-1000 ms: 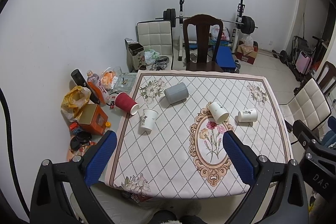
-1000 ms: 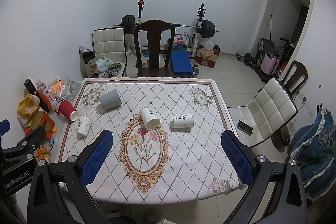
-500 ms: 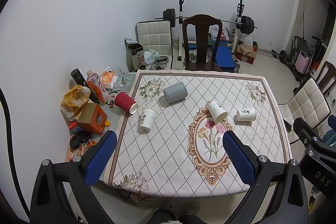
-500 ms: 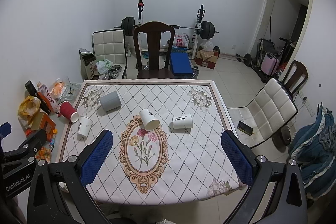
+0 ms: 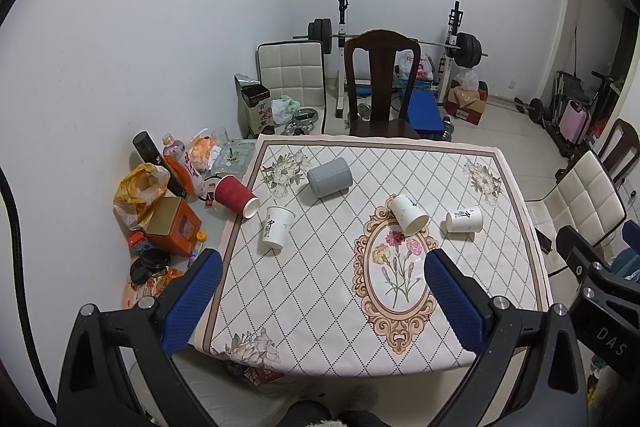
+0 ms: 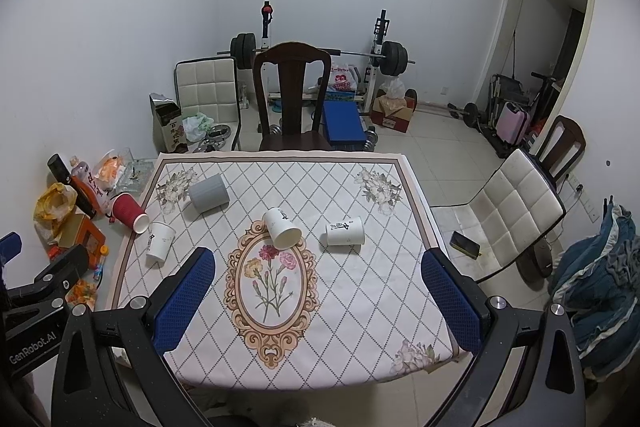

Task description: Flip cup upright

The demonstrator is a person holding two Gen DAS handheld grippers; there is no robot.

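Several cups lie on their sides on a table with a floral cloth (image 5: pixel 320 307) (image 6: pixel 360 307). A red ribbed cup (image 5: pixel 235 195) (image 6: pixel 129 213) lies at the left edge, a grey cup (image 5: pixel 329 182) (image 6: pixel 209 193) at the back left. Three white paper cups lie tipped: one on the left (image 5: pixel 275 231) (image 6: pixel 160 241), one in the middle (image 5: pixel 409 214) (image 6: pixel 281 227), one on the right (image 5: pixel 464 220) (image 6: pixel 345 231). My left gripper (image 5: pixel 324 297) and right gripper (image 6: pixel 318 297) are both open and empty, held high above the table's near edge.
A dark wooden chair (image 5: pixel 382 83) stands at the table's far side, a white padded chair (image 6: pixel 516 211) at the right. Bottles, bags and boxes (image 5: pixel 160 195) clutter the floor at the left. A weight bench and barbell (image 6: pixel 320 55) stand by the back wall.
Both grippers have risen and pulled back a little, so the table looks smaller and farther. The cups have not moved. Both grippers stay open.
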